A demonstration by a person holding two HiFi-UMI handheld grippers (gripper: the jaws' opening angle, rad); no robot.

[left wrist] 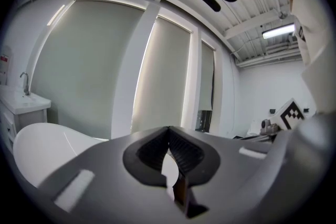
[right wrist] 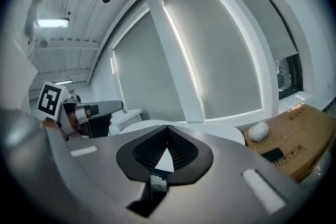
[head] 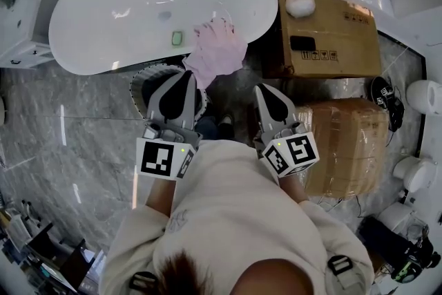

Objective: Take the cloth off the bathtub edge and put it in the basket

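The pale pink soft cloth [head: 217,52] lies crumpled over the near edge of the white oval bathtub [head: 138,10], its lower part hanging down outside. Just near-left of it, a round black-and-white woven basket [head: 140,81] stands on the grey marble floor [head: 69,121]. The left gripper [head: 188,73] and right gripper [head: 260,88] point toward the tub, the jaws of each pressed together and empty.

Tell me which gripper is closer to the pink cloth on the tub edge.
Left. The left gripper sits right by the lower edge of the cloth; the right gripper is farther off, below and to its right.
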